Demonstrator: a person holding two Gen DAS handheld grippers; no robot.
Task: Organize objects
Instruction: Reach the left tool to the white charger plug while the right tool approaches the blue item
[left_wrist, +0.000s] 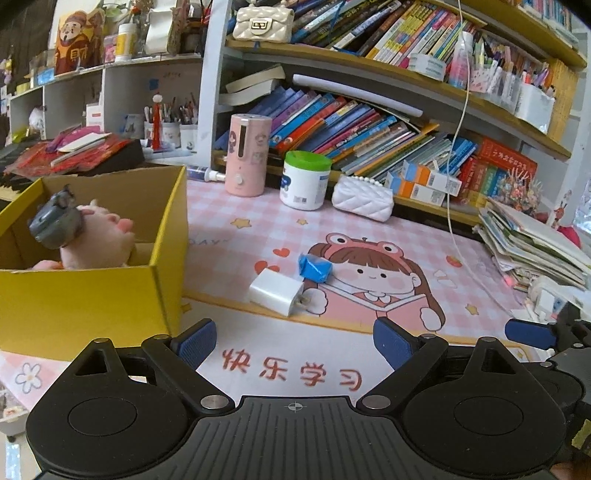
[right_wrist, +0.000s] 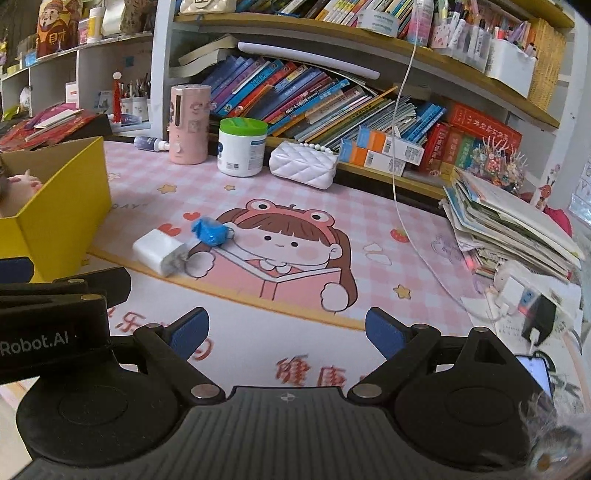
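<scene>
Both claws hang low over the front edge of the worktop (left_wrist: 229, 229), spread wide with nothing between their blue pads. The left claw (left_wrist: 294, 341) faces the pink cartoon mat (left_wrist: 369, 277), and the right claw (right_wrist: 286, 328) sits just beside it, one blue finger (left_wrist: 532, 333) showing at the right edge of the left view.

Just beyond the claws, a white charger block (right_wrist: 159, 251) lies on its side on the mat, prongs toward the cartoon girl. A crumpled blue wrapper (right_wrist: 209, 229) rests just behind it, close to touching.

Left of these stands an open yellow cardboard box (left_wrist: 92, 295), its near corner beside the left claw. Inside it sit a pink plush toy (left_wrist: 99, 236) and a grey toy (left_wrist: 55, 221) that leans against the plush.

On the right side a slumped stack of booklets (right_wrist: 509, 229) lies on the worktop, with a white cable (right_wrist: 399, 147) hanging down in front.

Farther back, along the shelf foot, stand a pink cylindrical appliance (right_wrist: 188, 123), a white tub with a green lid (right_wrist: 242, 146) and a white quilted purse (right_wrist: 303, 166). Behind them, rows of leaning books (right_wrist: 295, 96) fill the bookshelf.
</scene>
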